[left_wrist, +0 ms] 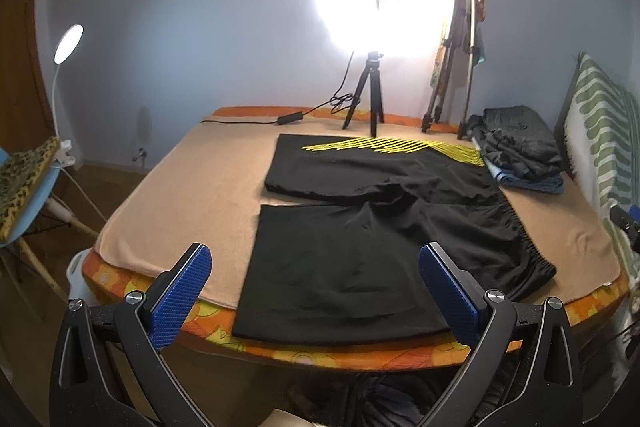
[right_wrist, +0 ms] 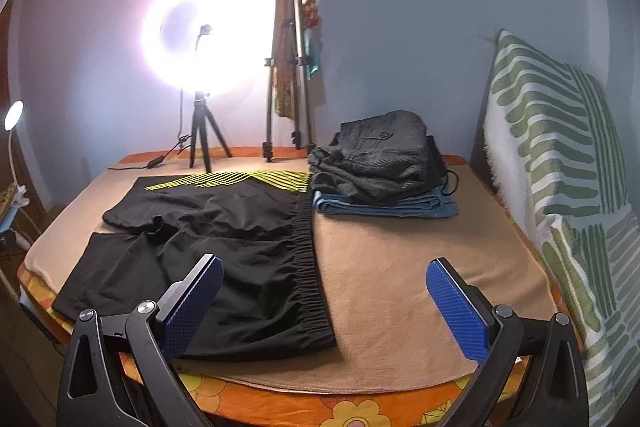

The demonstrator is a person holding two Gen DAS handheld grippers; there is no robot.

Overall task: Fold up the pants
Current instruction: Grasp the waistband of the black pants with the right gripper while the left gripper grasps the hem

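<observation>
Black shorts with yellow stripes on the far leg lie spread flat on the tan blanket, legs to the left, waistband to the right. My left gripper hovers open near the bed's front edge, its blue pads framing the near leg. In the right wrist view the shorts fill the left half. My right gripper is open above the near end of the waistband and the bare blanket, holding nothing.
A pile of folded dark clothes sits at the back right. A striped green cushion stands along the right. A ring light on a tripod, a second tripod and a cable line the far edge. A chair with a lamp stands left.
</observation>
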